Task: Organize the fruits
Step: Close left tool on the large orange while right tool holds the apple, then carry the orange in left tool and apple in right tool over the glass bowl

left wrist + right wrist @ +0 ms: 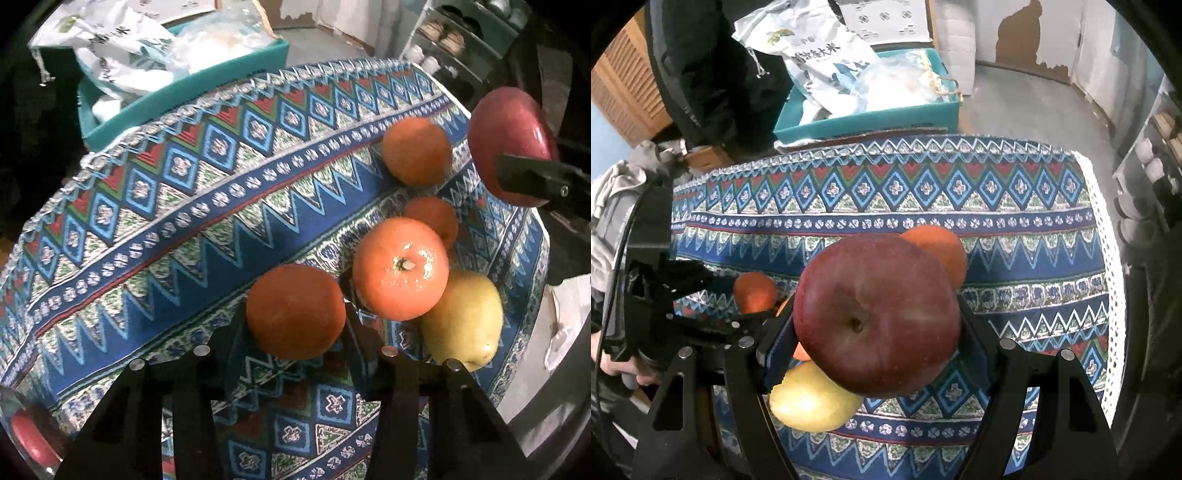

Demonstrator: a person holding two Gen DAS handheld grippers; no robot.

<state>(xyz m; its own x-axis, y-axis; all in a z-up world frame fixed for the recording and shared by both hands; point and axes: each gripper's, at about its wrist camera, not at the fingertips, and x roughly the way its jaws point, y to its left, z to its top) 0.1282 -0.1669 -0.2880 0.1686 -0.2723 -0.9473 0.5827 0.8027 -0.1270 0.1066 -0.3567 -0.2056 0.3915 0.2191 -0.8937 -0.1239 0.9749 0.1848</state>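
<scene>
Left wrist view: left gripper [295, 328] fingers clamped an orange [295, 312] on the patterned counter [166, 221]; oranges and a pear [465, 317] lay loose at right. Right gripper [877, 325] gripped a red apple [877, 314]. Sorting looked barely begun.

A red apple [877, 314] is clamped in the right gripper [877, 325] above the tablecloth [1015, 236]; a pear [809, 400] is seen beneath it.
</scene>
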